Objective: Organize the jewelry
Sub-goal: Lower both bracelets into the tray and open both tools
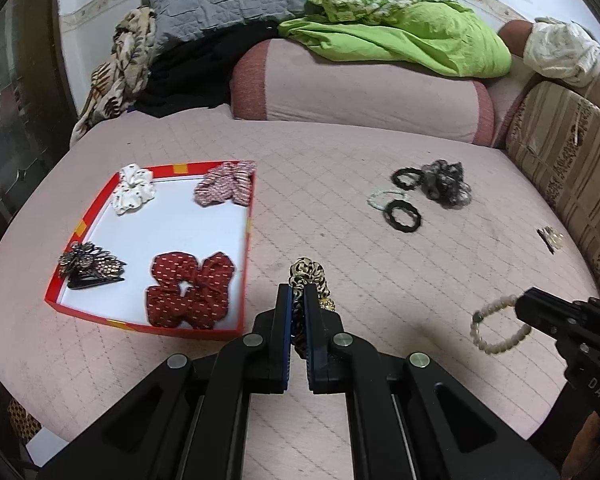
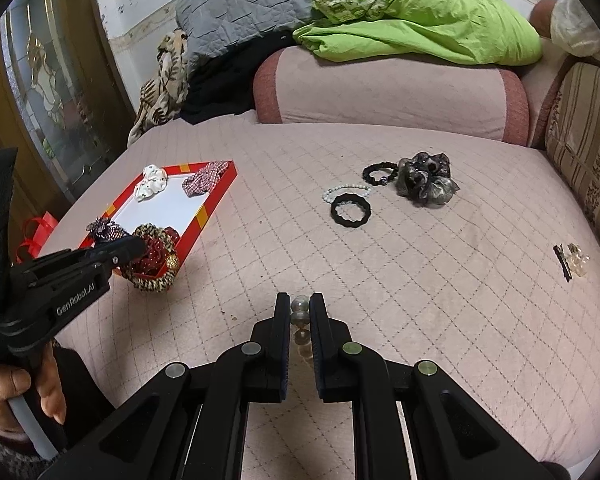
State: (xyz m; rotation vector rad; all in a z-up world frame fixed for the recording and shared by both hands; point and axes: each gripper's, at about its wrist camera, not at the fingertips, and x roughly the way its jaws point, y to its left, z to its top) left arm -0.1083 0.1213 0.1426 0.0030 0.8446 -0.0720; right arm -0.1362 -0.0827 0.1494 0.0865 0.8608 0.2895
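My left gripper [image 1: 299,294] is shut on a leopard-print scrunchie [image 1: 308,276], held just right of the red tray [image 1: 247,240]; from the right wrist view the scrunchie [image 2: 152,258] hangs at the tray's near corner [image 2: 204,212]. My right gripper [image 2: 300,304] is shut on a pearl bead bracelet [image 2: 300,314], which shows in the left wrist view [image 1: 496,326] held above the bed. The tray holds a red dotted scrunchie [image 1: 190,290], a white scrunchie [image 1: 134,188], a red checked scrunchie [image 1: 226,188] and a dark beaded hair clip [image 1: 88,266].
On the pink quilted bed [image 1: 340,220] lie two black hair ties [image 1: 402,216], a white bead bracelet [image 2: 346,191], a grey sheer scrunchie [image 1: 444,182] and a small clip [image 2: 572,262] at the right. A pink bolster [image 1: 360,92], green cloth and a sofa side stand behind.
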